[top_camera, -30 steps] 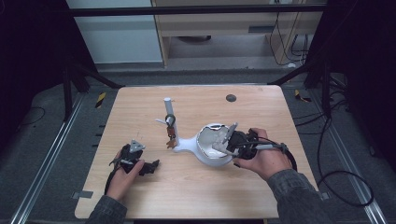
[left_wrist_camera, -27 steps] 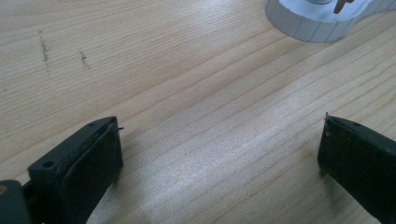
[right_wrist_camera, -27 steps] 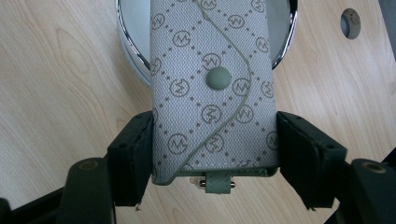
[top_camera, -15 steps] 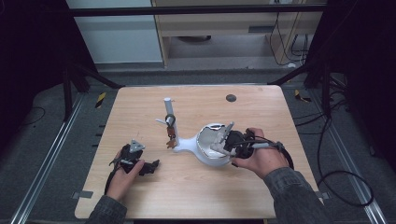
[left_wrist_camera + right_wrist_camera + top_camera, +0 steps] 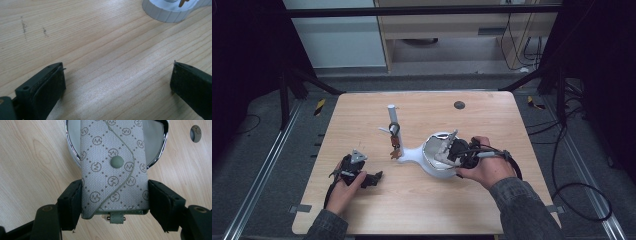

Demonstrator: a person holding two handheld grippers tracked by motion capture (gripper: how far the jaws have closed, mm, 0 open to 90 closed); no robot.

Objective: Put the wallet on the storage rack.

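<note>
Pads of the right tool (image 5: pixel 113 202) press on both long edges of a grey key case (image 5: pixel 113 165) printed with a diamond pattern and round logos, a snap button at the middle of its flap. In the right gripper view the case sticks out from the jaws over the chrome-rimmed white dish (image 5: pixel 157 150) of a key stand. From the high view, the right tool (image 5: pixel 451 150) sits at the right of the surface (image 5: pixel 492 115), with the case over the dish (image 5: pixel 432 165); I cannot tell whether the case touches the dish.

Left of the dish, the stand's white post (image 5: pixel 392 117) rises upright, with a bunch of keys (image 5: pixel 395 147) hanging on it. A small dark round spot (image 5: pixel 459 105) lies on the far side of the surface.

At the near left, the left tool (image 5: pixel 374 177) rests released, its jaws wide apart with bare wood between them (image 5: pixel 117 75).
</note>
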